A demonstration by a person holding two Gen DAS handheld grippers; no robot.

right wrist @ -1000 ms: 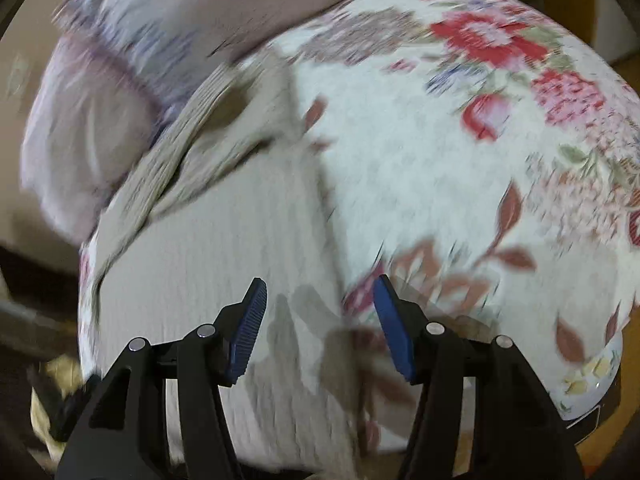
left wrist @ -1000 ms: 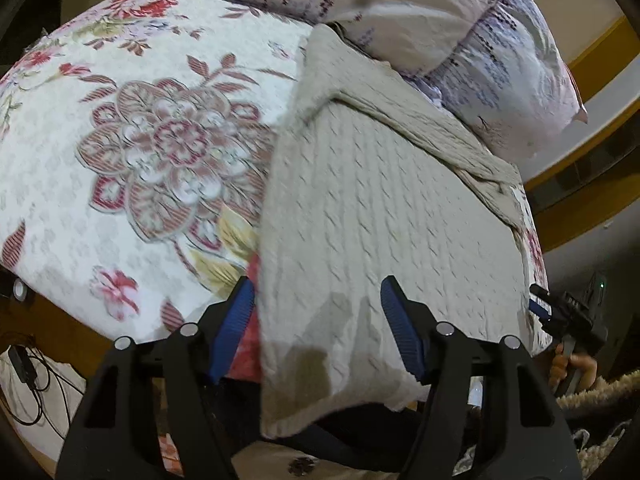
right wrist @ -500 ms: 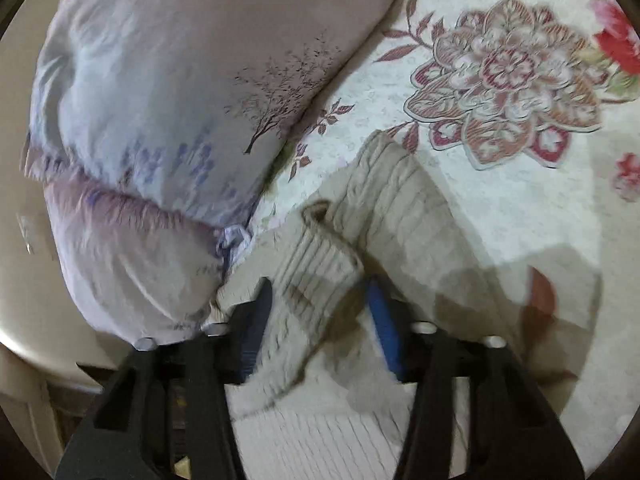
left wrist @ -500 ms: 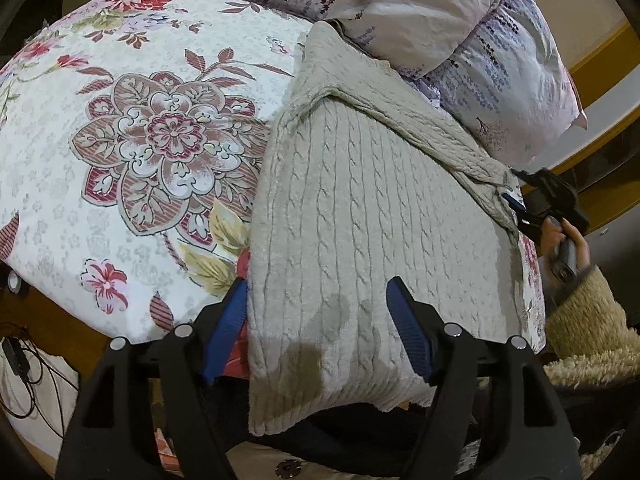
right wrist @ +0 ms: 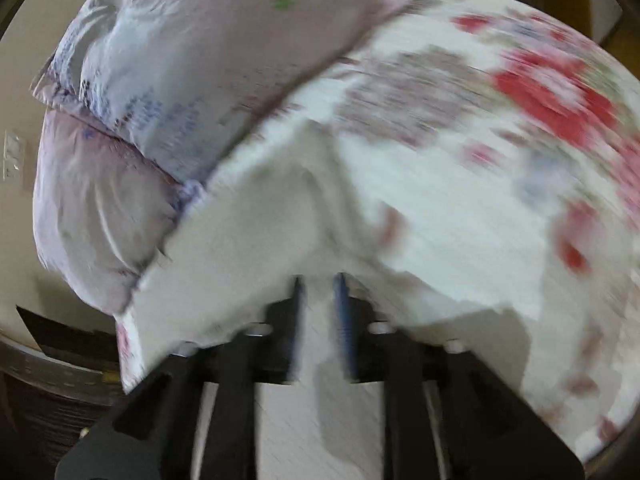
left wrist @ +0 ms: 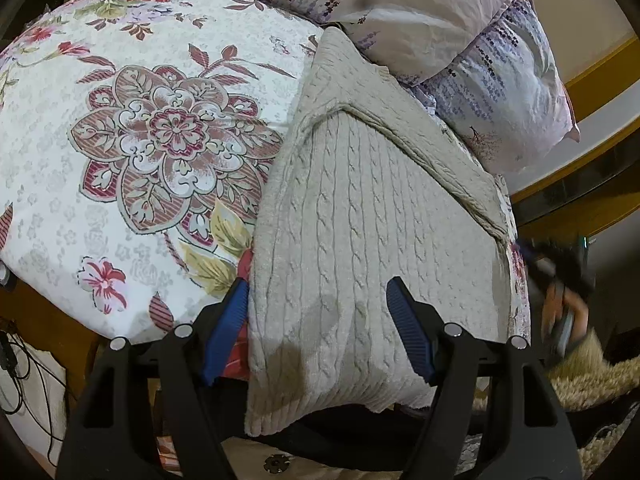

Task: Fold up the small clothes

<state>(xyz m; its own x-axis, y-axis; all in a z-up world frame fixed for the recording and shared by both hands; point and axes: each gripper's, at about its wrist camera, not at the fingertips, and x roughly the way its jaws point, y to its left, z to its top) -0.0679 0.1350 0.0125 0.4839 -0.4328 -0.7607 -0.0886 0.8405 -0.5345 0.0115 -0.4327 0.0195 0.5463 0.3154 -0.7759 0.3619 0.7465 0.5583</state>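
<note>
A floral bedspread (left wrist: 132, 152) fills the left half of the left wrist view. Two lavender-print pillows (left wrist: 500, 92) lie stacked at upper right, and black cables (left wrist: 16, 364) hang at lower left.

sweater (left wrist: 360, 240) | beige cable-knit | flat on bed | hem overhanging edge

This is a bedroom in a home. A bed (left wrist: 52, 264) fills both views, spread with a white quilted bedcover printed with red and maroon flowers (left wrist: 132, 148). At 12 to 2 o'clock in the left wrist view two soft pillows in pale lilac cases with a lavender sprig print (left wrist: 496, 92) are stacked at its head. A wall light switch (right wrist: 14, 154) sits at 9 o'clock in the right wrist view.
</note>
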